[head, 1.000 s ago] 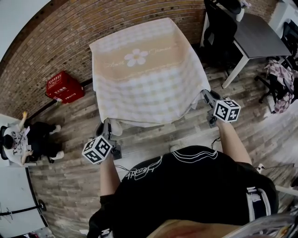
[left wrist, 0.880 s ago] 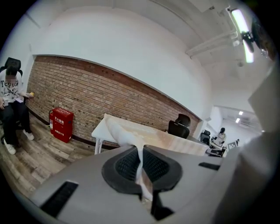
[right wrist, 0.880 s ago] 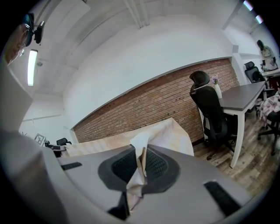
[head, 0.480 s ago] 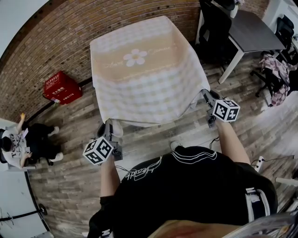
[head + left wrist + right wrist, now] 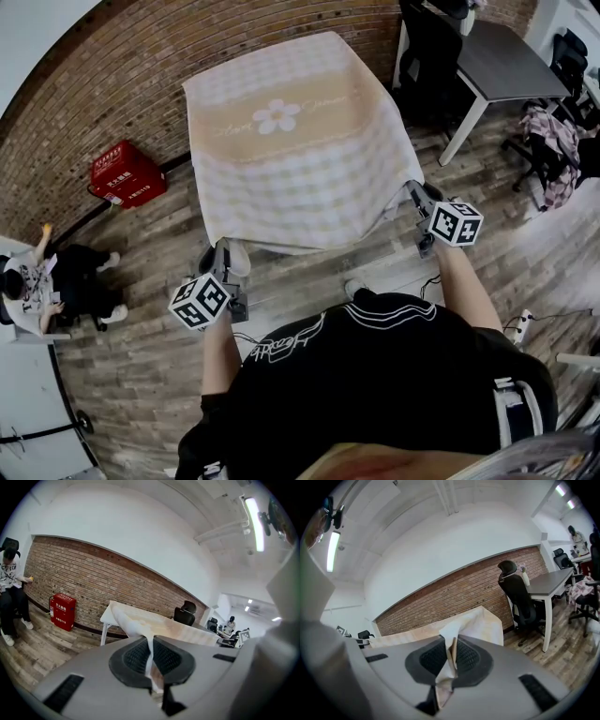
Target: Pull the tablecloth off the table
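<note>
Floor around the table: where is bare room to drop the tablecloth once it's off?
Bare floor lies between the red box and the near-left corner of the tablecloth, and along its near edge. The right is crowded: grey desk, office chair, clothes.

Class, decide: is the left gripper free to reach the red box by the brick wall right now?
Probably not: the left gripper is shut on a corner of the tablecloth, and the red box sits apart on the floor. It would have to let go first.
</note>
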A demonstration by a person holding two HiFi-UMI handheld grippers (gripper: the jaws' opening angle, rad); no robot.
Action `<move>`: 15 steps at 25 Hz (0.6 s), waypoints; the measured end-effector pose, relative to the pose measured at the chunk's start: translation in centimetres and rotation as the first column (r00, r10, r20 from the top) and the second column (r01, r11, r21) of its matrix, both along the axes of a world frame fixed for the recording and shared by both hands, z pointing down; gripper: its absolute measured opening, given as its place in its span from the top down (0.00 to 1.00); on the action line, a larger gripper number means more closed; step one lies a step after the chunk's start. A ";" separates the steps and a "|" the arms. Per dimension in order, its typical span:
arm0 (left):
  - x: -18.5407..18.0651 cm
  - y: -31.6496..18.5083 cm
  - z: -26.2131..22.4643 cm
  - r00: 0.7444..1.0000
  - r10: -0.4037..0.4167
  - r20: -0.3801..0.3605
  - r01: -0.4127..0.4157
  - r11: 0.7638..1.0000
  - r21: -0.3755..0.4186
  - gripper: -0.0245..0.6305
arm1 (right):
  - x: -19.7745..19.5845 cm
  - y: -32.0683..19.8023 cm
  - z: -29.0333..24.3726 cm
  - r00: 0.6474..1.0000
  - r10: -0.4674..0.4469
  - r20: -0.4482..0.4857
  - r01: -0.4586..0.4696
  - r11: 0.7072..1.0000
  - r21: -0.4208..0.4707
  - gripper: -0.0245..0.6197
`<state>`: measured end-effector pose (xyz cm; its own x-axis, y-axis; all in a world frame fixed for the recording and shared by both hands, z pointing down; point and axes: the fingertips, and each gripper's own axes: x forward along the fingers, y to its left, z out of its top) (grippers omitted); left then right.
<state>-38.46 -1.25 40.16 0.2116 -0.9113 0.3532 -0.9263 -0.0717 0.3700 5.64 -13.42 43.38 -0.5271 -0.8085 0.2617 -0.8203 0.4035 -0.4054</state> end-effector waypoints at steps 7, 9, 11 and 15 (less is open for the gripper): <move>-0.9 2.2 0.1 1.000 0.027 -0.003 -0.027 1.000 -0.009 0.95 | -1.2 2.2 0.6 1.000 0.031 0.001 -0.031 1.000 -0.003 0.95; -0.9 2.3 -0.2 0.999 0.032 -0.002 -0.032 0.999 -0.010 0.95 | -1.2 2.3 0.4 0.999 0.039 0.003 -0.039 0.999 -0.005 0.95; -0.9 2.4 -0.2 0.999 0.035 -0.003 -0.035 0.999 -0.012 0.95 | -1.2 2.6 0.3 0.999 0.043 0.002 -0.043 0.999 -0.006 0.95; -0.9 4.0 0.4 0.999 0.046 -0.010 -0.046 0.999 -0.014 0.95 | -1.3 4.5 0.5 0.999 0.051 -0.004 -0.051 0.999 -0.008 0.95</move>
<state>-39.33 2.76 40.54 0.2569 -0.8954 0.3636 -0.9186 -0.1093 0.3799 4.34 -8.96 43.85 -0.4842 -0.8323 0.2698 -0.8412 0.3579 -0.4054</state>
